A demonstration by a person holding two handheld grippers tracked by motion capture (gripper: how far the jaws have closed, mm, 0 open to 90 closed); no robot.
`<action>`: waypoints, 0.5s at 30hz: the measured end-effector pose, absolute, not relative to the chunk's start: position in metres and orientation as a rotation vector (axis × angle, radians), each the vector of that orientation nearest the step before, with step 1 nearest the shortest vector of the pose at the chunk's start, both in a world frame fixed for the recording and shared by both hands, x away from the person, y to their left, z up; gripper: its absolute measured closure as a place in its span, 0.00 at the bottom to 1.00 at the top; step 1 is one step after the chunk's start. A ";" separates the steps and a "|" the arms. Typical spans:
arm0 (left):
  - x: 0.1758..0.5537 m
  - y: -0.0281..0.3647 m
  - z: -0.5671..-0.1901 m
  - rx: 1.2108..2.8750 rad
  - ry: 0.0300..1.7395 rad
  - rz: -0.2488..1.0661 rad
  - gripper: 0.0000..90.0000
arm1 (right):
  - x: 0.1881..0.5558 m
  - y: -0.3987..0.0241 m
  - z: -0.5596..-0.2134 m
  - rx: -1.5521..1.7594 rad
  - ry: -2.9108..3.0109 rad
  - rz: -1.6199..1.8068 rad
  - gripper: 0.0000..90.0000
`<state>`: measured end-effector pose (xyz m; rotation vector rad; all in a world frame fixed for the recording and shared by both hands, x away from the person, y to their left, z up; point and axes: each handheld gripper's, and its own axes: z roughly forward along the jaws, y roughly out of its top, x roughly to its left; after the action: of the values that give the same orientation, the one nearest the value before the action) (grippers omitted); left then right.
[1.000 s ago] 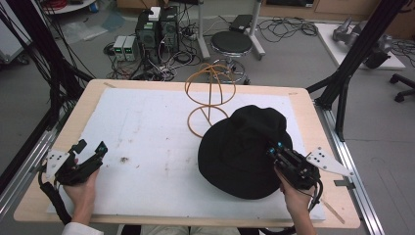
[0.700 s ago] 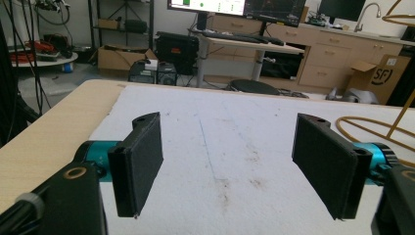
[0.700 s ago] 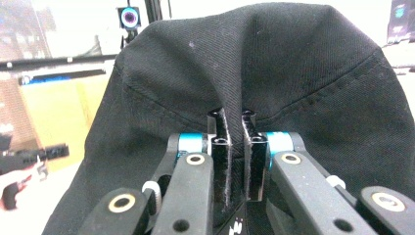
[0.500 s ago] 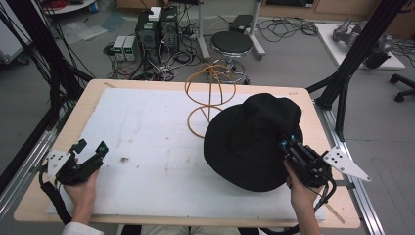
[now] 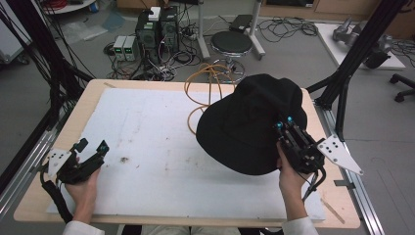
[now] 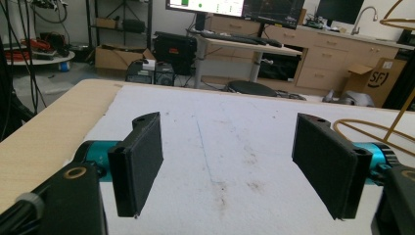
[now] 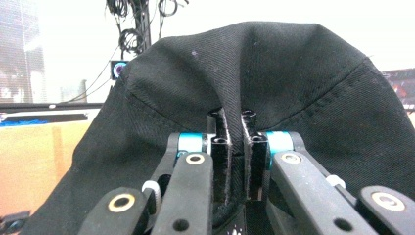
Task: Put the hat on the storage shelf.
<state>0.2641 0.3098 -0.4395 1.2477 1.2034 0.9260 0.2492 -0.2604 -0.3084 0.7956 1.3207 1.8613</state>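
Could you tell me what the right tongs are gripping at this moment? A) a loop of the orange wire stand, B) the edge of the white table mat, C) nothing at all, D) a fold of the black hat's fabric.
D: in the right gripper view the right tongs are closed with a pinched fold of the black hat between their pads, and the high view shows the hat tilted up off the white mat.

The high view looks forward and down from above the near edge of the pale wooden desk (image 5: 93,100) with its white mat, taking in the whole top. The left gripper view sits low near the desk's left edge, facing across the mat toward the far edge, ground both share. The right gripper view looks close-up into a black fabric bucket hat (image 7: 274,83).
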 end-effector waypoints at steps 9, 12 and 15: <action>0.264 0.309 -0.439 1.246 1.201 0.926 0.30 | 0.267 -0.248 -0.285 0.765 1.275 1.868 0.95; 0.265 0.310 -0.440 1.246 1.201 0.924 0.30 | 0.274 -0.240 -0.280 0.767 1.270 1.869 0.95; 0.265 0.310 -0.440 1.245 1.201 0.922 0.30 | 0.279 -0.232 -0.275 0.755 1.254 1.875 0.95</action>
<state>0.2651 0.3100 -0.4396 1.2451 1.2013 0.9221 0.2793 -0.2325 -0.2749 0.7546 1.2542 1.8748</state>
